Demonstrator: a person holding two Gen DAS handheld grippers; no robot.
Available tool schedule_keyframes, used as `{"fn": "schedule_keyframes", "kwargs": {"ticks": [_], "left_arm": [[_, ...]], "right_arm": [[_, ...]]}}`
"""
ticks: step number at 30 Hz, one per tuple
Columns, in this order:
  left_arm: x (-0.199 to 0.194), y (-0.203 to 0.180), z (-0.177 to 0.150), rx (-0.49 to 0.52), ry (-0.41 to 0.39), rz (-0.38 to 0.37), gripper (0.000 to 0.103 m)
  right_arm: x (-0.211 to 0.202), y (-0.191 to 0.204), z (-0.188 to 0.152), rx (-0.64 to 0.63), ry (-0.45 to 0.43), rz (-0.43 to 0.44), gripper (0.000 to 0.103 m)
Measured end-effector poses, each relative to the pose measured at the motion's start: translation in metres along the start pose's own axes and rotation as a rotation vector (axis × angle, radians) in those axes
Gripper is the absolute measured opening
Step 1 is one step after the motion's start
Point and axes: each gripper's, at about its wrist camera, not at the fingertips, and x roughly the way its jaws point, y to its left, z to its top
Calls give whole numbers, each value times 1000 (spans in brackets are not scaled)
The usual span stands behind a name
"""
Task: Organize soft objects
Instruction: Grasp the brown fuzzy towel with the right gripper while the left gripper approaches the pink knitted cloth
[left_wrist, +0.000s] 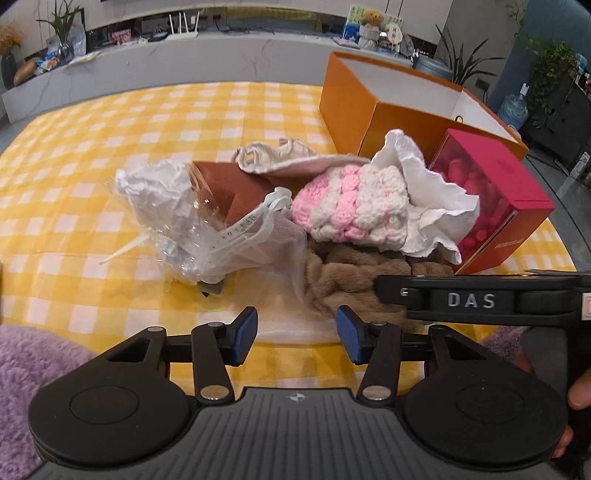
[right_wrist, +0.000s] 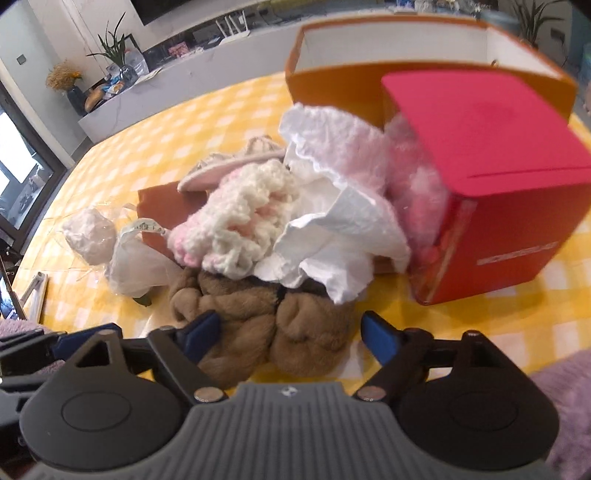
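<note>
A yellow-and-white checked cloth (left_wrist: 110, 155) covers the table; beyond it runs a grey counter (left_wrist: 221, 51) with plants, and an open orange box (left_wrist: 388, 92) stands at the far right. Ahead of the left gripper (left_wrist: 297, 334), whose jaws stand partly apart with nothing between them, lie a crinkled clear bag (left_wrist: 177, 221), then a pink-and-white crocheted piece (left_wrist: 351, 206) and white cloth (left_wrist: 436, 206). The brown furry fabric (right_wrist: 258, 332) lies between the widely parted jaws of the right gripper (right_wrist: 290, 338), the left finger's pad against it, unclamped. A red box (right_wrist: 498, 177) stands beyond the right finger.
</note>
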Motion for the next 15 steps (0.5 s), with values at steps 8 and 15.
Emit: {"fn": "schedule_keyframes", "kwargs": {"ticks": [8, 15], "left_arm": [[9, -3, 1, 25, 22, -29, 58], [-15, -8, 1, 31, -45, -39, 57]], "right_arm": [[-2, 3, -3, -33, -11, 79, 43], [-39, 8, -13, -87, -58, 57, 20]]}}
